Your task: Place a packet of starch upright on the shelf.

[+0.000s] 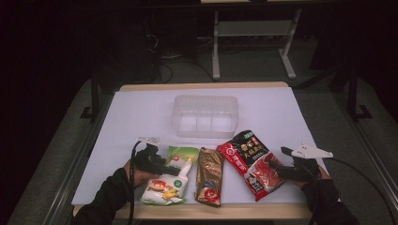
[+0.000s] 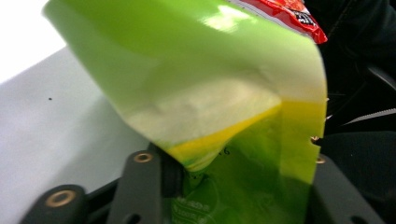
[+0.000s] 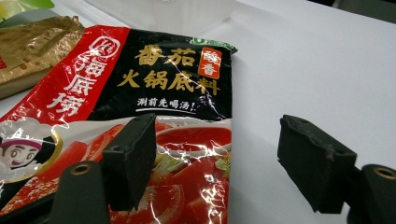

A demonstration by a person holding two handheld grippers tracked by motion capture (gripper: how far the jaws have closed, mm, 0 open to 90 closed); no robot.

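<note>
A green and white packet [image 1: 171,180] lies at the front left of the white table [image 1: 141,117]. My left gripper [image 1: 170,168] is on its upper left part. In the left gripper view the green packet [image 2: 210,84] buckles up between the jaws of that gripper [image 2: 243,182], which is shut on it; the fingertips are hidden behind it. A red and black packet [image 1: 251,161] lies at the front right. My right gripper [image 1: 277,166] stands open at its right edge. In the right gripper view that gripper [image 3: 217,140] has one jaw over the red packet [image 3: 140,93] and the other over bare table.
A gold-brown packet [image 1: 209,176] lies between the two others, close beside each. A clear plastic tub [image 1: 205,116] stands behind them at the middle of the table. The table's front edge runs just under the packets. Dark floor and table legs lie beyond.
</note>
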